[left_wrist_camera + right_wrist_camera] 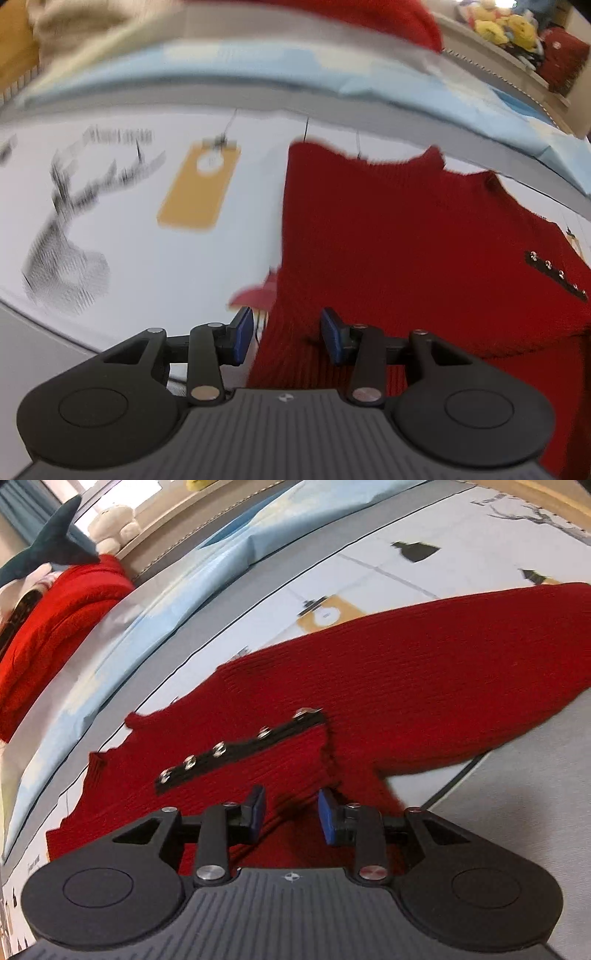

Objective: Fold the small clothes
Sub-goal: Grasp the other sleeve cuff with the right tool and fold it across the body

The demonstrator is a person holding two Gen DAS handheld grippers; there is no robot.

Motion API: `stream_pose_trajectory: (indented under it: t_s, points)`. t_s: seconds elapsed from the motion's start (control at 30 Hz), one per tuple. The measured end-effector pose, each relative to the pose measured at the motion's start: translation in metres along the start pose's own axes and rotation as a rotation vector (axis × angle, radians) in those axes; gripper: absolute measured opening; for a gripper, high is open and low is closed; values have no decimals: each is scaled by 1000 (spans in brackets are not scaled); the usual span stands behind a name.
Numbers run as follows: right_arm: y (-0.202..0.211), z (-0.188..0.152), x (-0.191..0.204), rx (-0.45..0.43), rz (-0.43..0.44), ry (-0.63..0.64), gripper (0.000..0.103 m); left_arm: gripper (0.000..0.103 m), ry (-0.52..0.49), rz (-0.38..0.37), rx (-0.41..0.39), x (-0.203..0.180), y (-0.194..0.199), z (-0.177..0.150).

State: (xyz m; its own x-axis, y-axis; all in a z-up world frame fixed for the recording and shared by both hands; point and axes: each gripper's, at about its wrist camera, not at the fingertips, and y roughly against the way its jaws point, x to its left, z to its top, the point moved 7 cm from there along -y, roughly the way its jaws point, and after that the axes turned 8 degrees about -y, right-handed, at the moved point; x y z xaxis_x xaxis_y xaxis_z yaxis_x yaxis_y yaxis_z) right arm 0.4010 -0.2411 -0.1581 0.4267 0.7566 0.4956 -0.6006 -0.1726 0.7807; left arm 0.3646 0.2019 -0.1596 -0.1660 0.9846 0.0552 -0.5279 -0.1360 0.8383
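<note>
Red ribbed knit garment (406, 672), spread mostly flat on printed mat (147, 240), one long part running off toward the mat's far side, a black placket with metal snaps (240, 744) lying across the nearer part. Not yet folded into a tidy packet, judging by the uneven edges.

Left gripper (286, 338) low over the garment's side edge, jaws partly open, one blue pad off the cloth and the other over it; nothing pinched. Right gripper (291, 814) just below the snap strip, jaws partly open over rumpled knit, nothing clamped between the pads.

Risks from here: closing on a single layer near the edge, dragging only the top ply and leaving a crooked fold. Catching a snap between the pads, giving a poor bite that slips. Uneven pull between the two sides, skewing the stretchy knit and bunching the loose flap near the right jaws. Pressing down too low, scraping pads on the mat and shoving the cloth instead of lifting it.

Room for moving: bare mat open beside the garment on the left, with printed orange tag shape (199, 184) only a picture, no obstacle. Mat border and grey surface close on the right. Farther off, pale blue sheet (258, 77), second red knit pile (55, 620), and soft toys (498, 26) on a ledge, all well apart.
</note>
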Motion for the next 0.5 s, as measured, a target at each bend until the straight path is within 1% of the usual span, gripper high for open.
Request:
stream_pose_trajectory:
  t_s: [0.03, 0.17, 0.27, 0.37, 0.5]
  points:
    - [2, 2, -4, -8, -2, -3, 33, 46, -13, 4, -15, -3, 6, 3]
    - [17, 18, -23, -61, -24, 2, 34, 46, 11, -56, -54, -17, 31, 14]
    - [28, 30, -46, -87, -43, -10, 34, 47, -7, -75, -77, -30, 44, 20]
    - [37, 44, -75, -108, -71, -29, 34, 48, -28, -81, -82, -40, 50, 19]
    - [53, 71, -127, -158, -96, -93, 34, 48, -45, -76, -75, -45, 54, 16]
